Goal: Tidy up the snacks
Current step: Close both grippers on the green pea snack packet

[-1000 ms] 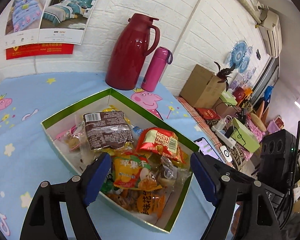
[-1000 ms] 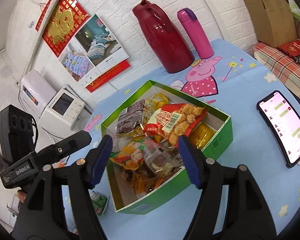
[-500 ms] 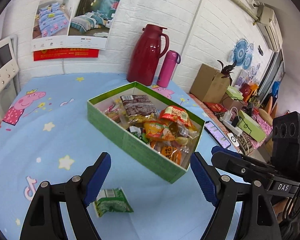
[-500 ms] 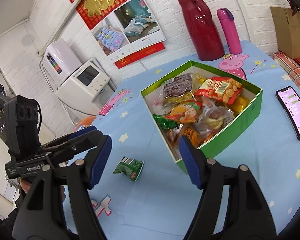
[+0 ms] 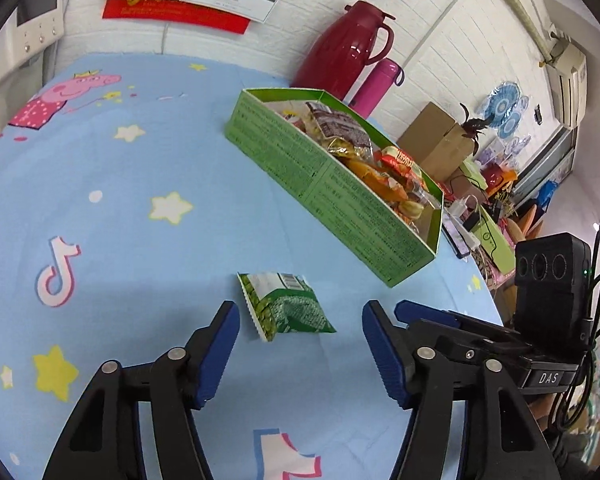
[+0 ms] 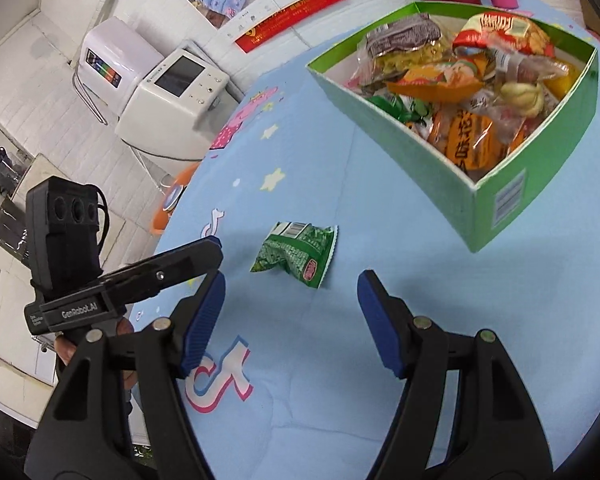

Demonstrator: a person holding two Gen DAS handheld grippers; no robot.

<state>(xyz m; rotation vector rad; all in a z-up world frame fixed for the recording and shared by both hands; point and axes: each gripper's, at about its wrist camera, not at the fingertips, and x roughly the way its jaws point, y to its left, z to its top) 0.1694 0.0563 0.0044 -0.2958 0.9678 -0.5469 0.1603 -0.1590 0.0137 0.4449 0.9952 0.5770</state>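
Left gripper [image 5: 298,330]: jaws apart, now low over the cloth, green snack packet [image 5: 286,306] lying just ahead between the tips.
Right gripper [image 6: 290,298]: spread wide, empty, has dropped toward the same packet.
Snack box [image 5: 340,196]: full, farther off than before.
Room: bare blue tablecloth [image 5: 140,184] around packet.

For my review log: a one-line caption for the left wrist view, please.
Open left gripper hovers over a green snack packet lying on the blue tablecloth, outside the filled green box.

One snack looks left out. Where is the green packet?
The green packet lies flat on the blue tablecloth, outside the green box, just ahead of both open grippers.
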